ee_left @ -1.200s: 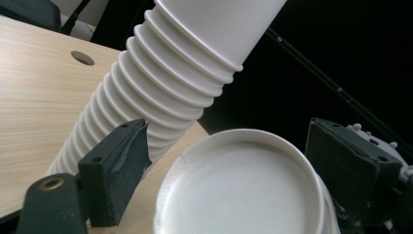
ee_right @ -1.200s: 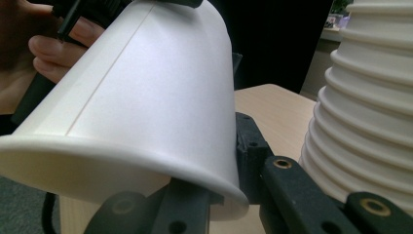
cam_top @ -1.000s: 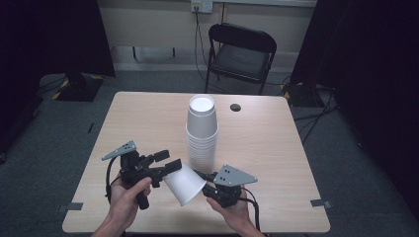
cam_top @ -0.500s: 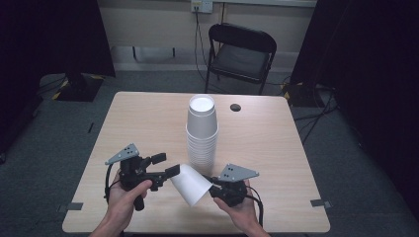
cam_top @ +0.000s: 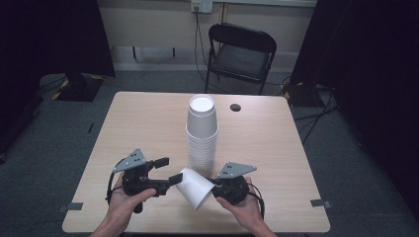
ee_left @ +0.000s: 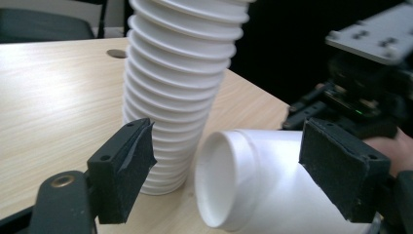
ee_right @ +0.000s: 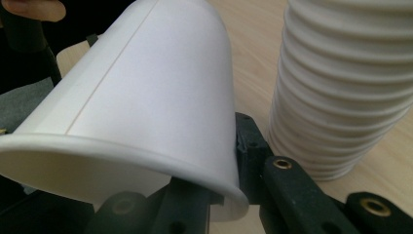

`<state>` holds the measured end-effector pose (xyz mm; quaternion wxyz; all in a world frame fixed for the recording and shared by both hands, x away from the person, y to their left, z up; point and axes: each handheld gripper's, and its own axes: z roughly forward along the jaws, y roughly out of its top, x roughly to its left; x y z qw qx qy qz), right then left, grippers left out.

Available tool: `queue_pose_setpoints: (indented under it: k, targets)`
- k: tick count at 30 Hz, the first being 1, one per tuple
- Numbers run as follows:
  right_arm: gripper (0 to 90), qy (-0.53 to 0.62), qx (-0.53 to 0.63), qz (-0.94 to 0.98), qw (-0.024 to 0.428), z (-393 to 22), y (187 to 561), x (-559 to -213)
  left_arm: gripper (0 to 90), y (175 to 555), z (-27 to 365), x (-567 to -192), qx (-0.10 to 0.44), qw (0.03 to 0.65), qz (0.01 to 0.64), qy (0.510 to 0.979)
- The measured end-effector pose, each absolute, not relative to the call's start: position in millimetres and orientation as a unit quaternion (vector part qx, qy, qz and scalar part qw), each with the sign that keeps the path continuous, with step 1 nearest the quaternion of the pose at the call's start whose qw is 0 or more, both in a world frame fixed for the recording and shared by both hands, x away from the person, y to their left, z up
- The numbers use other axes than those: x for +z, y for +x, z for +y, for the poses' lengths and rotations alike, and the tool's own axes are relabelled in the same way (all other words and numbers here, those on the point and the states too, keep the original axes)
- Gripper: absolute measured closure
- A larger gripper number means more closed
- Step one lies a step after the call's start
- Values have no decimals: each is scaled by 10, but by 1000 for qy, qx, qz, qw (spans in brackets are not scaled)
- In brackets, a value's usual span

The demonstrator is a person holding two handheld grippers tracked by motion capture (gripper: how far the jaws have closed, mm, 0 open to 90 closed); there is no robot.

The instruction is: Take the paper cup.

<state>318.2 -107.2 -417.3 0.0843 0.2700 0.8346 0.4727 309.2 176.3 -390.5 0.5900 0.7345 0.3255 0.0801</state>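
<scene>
paper cup [cam_top: 196,186] lies tipped on its side at the near edge of the wooden surface [cam_top: 138,123], between the two hands. right gripper [cam_top: 217,190] pinches the cup's rim wall, one jaw inside the mouth and one outside. left gripper [cam_top: 170,170] has its jaws spread wide, the near one just beside the cup's closed base, which points left toward it. tall stack of white cups [cam_top: 201,132] stands upside down just beyond the cup, mid-surface. black folding chair [cam_top: 241,54] sits beyond the far edge.
</scene>
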Motion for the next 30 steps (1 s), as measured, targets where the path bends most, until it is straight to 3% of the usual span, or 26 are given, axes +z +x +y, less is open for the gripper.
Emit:
queue_pose_setpoints:
  k: [4,8,20,30]
  targets:
    - [846,274,458,843,65,-1083,3233,-4214,216,3067,1742,-3934,71,582,301,752]
    - [846,272,443,852,53,-1080,3272,-4240,171,3054,1683,-3977,41,559,271,783]
    - [846,246,400,883,7,-974,3331,-4295,161,2952,1525,-4022,76,516,174,835]
    - [846,231,381,895,8,-926,3366,-4236,154,2932,1369,-4056,98,487,118,860]
